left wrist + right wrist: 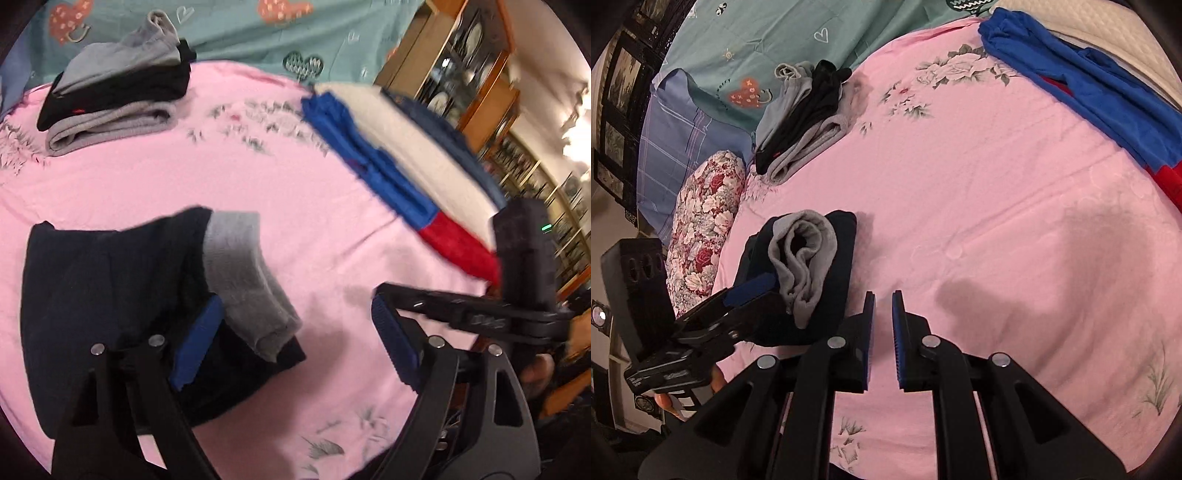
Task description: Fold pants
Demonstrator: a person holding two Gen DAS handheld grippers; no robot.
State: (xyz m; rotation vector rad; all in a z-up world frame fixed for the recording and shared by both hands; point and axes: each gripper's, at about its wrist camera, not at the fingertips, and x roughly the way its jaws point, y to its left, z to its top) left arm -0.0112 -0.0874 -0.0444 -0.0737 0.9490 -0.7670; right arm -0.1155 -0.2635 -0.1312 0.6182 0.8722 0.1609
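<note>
Folded dark navy pants with a grey lining [110, 288] lie on the pink bedsheet [258, 192], the grey part turned out on top. My left gripper [295, 343] is open, wide apart, its left finger resting over the folded pants. In the right wrist view the same pants [809, 266] lie left of centre, with the left gripper [746, 295] at their near edge. My right gripper [882, 339] hovers over bare sheet to the right of the pants, fingers a narrow gap apart and empty.
A stack of folded grey and black pants [114, 92] sits at the back left. Blue and red garments [373, 162] lie on a white pillow at the right. A floral bolster [701, 236] lies at the bed's left edge. A wooden cabinet [461, 55] stands beyond.
</note>
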